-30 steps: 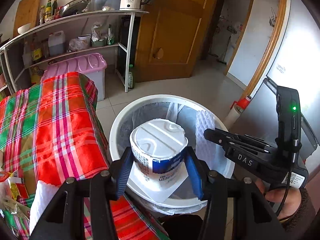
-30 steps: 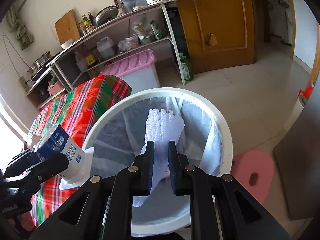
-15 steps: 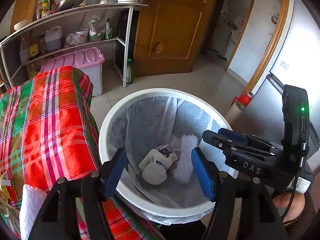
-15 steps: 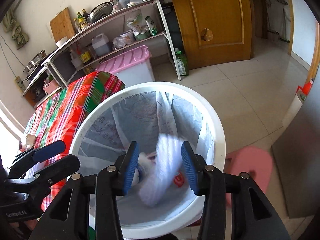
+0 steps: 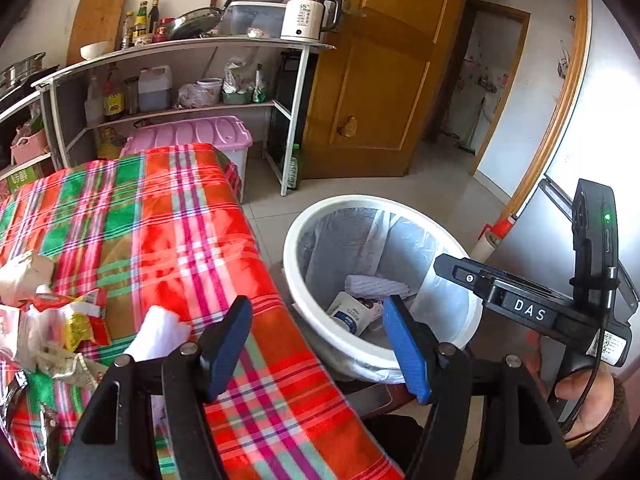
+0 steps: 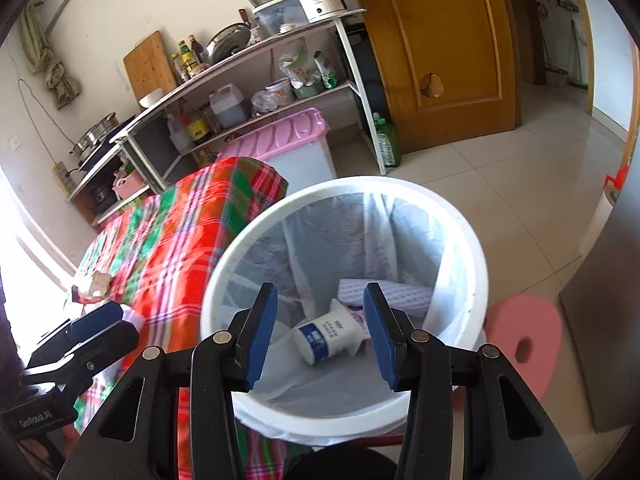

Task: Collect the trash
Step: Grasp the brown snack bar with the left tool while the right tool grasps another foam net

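Observation:
A white trash bin [image 6: 478,276] with a clear liner stands beside the table. In it lie a white and blue yogurt cup [image 6: 326,334] and a white foam net [image 6: 386,292]; both also show in the left wrist view, the cup [image 5: 350,314] and the net [image 5: 376,286]. My left gripper [image 5: 320,344] is open and empty over the table's edge by the bin [image 5: 304,280]. My right gripper [image 6: 318,334] is open and empty above the bin. On the plaid tablecloth [image 5: 160,232] lie a white foam piece [image 5: 158,334] and several wrappers [image 5: 60,328].
A pink-lidded storage box [image 5: 188,136] stands behind the table. A metal shelf [image 5: 180,46] with bottles, pots and a kettle lines the wall. A wooden door [image 5: 384,72] is at the back. A pink stool [image 6: 524,328] stands right of the bin.
Both grippers opened and dropped the yogurt cup and the foam net into the bin. My left gripper then swung left, back over the table.

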The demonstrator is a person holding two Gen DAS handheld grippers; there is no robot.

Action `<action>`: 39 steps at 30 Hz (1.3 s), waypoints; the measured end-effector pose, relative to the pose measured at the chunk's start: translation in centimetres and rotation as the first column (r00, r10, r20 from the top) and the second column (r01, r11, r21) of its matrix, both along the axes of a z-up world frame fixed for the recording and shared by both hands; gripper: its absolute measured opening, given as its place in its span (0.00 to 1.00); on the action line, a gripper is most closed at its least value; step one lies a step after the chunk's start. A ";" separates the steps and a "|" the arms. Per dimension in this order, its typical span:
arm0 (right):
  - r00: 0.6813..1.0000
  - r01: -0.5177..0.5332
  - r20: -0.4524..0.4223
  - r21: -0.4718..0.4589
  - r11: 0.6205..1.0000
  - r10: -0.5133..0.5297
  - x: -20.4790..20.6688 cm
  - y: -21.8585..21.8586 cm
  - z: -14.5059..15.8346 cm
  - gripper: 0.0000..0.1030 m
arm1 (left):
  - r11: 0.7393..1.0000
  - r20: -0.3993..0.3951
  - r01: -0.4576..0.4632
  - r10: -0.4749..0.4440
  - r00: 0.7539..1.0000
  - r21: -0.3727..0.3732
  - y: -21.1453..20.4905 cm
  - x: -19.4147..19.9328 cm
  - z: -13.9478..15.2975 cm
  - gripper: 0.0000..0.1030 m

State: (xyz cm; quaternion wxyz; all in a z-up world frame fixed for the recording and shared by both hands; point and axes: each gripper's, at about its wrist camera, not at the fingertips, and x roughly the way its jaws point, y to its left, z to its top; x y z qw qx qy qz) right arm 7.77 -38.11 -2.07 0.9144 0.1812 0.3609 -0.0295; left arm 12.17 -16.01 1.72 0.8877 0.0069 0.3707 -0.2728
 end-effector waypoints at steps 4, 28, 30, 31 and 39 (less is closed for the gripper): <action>0.999 -0.042 0.025 0.014 0.999 0.041 -0.7 2.4 0.6 0.45 | 0.998 0.016 -0.055 0.056 0.998 -0.007 3.0 -1.0 0.3 0.68; 0.949 -0.314 -0.005 0.027 0.949 0.314 0.8 17.4 -1.2 0.45 | 0.934 0.039 -0.356 0.355 0.934 0.019 20.5 -5.3 -2.0 0.68; 0.944 -0.329 -0.011 0.034 0.944 0.329 1.2 18.5 -1.5 0.45 | 0.933 0.036 -0.358 0.357 0.933 0.022 21.4 -5.4 -2.4 0.68; 0.943 -0.333 -0.015 0.037 0.942 0.334 1.5 19.0 -1.7 0.45 | 0.934 0.035 -0.357 0.356 0.934 0.025 21.8 -5.4 -2.6 0.68; 0.941 -0.333 -0.046 0.052 0.941 0.336 3.2 21.7 -2.9 0.46 | 0.944 -0.017 -0.327 0.328 0.944 0.038 23.4 -4.6 -4.5 0.68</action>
